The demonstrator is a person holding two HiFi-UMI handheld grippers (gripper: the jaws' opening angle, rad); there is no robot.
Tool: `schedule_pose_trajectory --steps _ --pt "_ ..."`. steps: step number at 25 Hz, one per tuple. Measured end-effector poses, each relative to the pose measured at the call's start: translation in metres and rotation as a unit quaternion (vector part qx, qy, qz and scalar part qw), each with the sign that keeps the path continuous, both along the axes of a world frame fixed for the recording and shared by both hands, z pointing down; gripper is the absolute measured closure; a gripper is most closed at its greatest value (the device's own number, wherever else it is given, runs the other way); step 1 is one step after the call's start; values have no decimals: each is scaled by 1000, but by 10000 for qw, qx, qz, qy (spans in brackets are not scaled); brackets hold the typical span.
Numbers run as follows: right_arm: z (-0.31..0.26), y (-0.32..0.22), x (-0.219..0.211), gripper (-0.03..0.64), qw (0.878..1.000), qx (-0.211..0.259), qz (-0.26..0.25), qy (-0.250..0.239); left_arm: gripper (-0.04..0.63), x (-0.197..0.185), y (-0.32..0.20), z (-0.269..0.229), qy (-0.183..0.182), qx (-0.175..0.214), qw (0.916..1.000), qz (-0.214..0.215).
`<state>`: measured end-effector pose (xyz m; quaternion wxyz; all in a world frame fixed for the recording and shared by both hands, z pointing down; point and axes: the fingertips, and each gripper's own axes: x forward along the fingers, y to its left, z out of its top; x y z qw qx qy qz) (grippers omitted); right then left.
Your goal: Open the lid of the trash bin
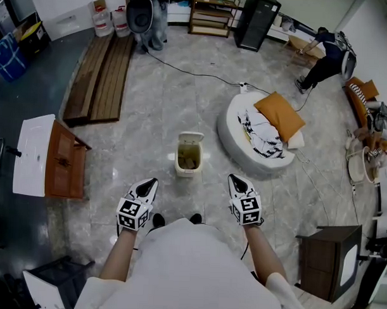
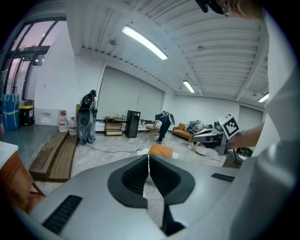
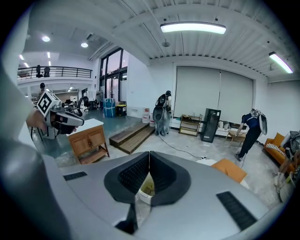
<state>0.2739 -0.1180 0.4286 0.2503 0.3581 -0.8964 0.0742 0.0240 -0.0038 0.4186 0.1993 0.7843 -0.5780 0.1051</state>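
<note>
To the left of the trash bin (image 1: 187,170) and nearer the person, the left gripper (image 1: 151,181) hangs with its jaws pressed together on nothing. The bin stands on the floor, and its lid (image 1: 191,138) seems raised, the inside showing. To its right the right gripper (image 1: 234,179) is likewise closed and empty. I judge the opening done; next only a check is needed.

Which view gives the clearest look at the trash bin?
The head view: the whole trash bin is seen from above, with its lid raised and something inside. The right gripper view shows only a sliver of the bin in the gap below its closed jaws. The left gripper view does not show it.
</note>
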Motion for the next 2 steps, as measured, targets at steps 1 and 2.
schedule_pose_trajectory --steps 1,2 --pt "0 0 0 587 10000 4 -6 -2 574 1 0 0 -4 -2 10000 0" --pt "0 -1 0 586 10000 9 -12 -5 574 1 0 0 -8 -5 10000 -1"
